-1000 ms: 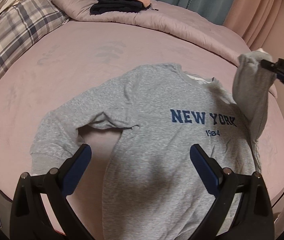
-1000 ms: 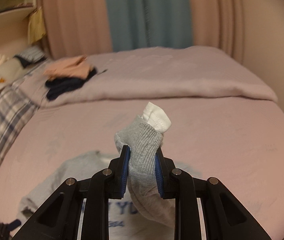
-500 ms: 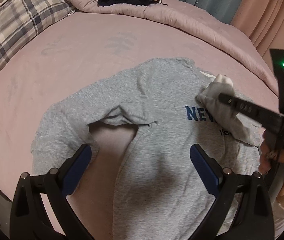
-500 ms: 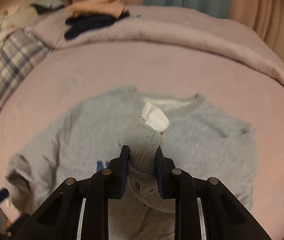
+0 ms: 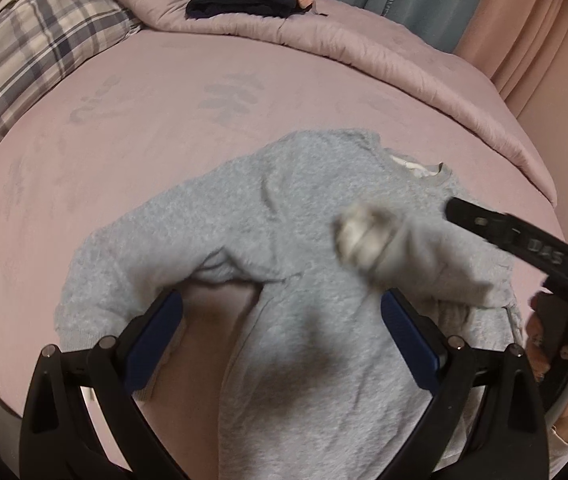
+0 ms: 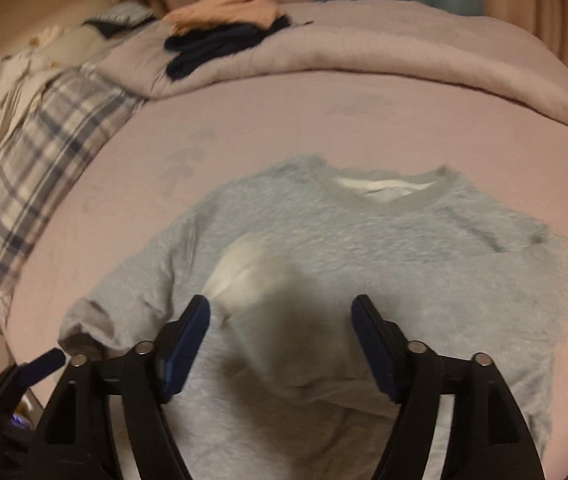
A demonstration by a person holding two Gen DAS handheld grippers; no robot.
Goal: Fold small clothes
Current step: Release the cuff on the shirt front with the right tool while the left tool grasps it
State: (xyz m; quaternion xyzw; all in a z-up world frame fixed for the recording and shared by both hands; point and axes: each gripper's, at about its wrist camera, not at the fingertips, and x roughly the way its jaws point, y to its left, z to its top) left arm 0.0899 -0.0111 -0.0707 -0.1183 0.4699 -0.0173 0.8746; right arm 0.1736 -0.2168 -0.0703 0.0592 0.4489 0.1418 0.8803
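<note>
A grey sweatshirt [image 5: 292, 208] lies face up on the pink bed, neckline [image 6: 388, 192] away from me. Its right sleeve is folded across the chest, and the sleeve's cuff [image 5: 368, 236] shows as a blur with its white lining out. My right gripper [image 6: 280, 308] hovers just above that sleeve; its jaws are opening and the cuff [image 6: 244, 268] lies loose between and ahead of them, not pressed by the pads. My left gripper [image 5: 280, 304] stands open over the sweatshirt's lower body, nothing between its fingers. The other sleeve [image 5: 96, 280] stretches out to the left.
A plaid pillow [image 5: 24, 52] lies at the far left. A rolled pink quilt [image 5: 364, 52] crosses the back, with dark and peach folded clothes [image 5: 244, 0] stacked on it. A person's hand [image 5: 544, 344] grips the right tool at the right edge.
The right gripper carried the sleeve from up at the right, over and down onto the chest, then opened. The cuff has slipped out of its pads. The left gripper stayed put.
</note>
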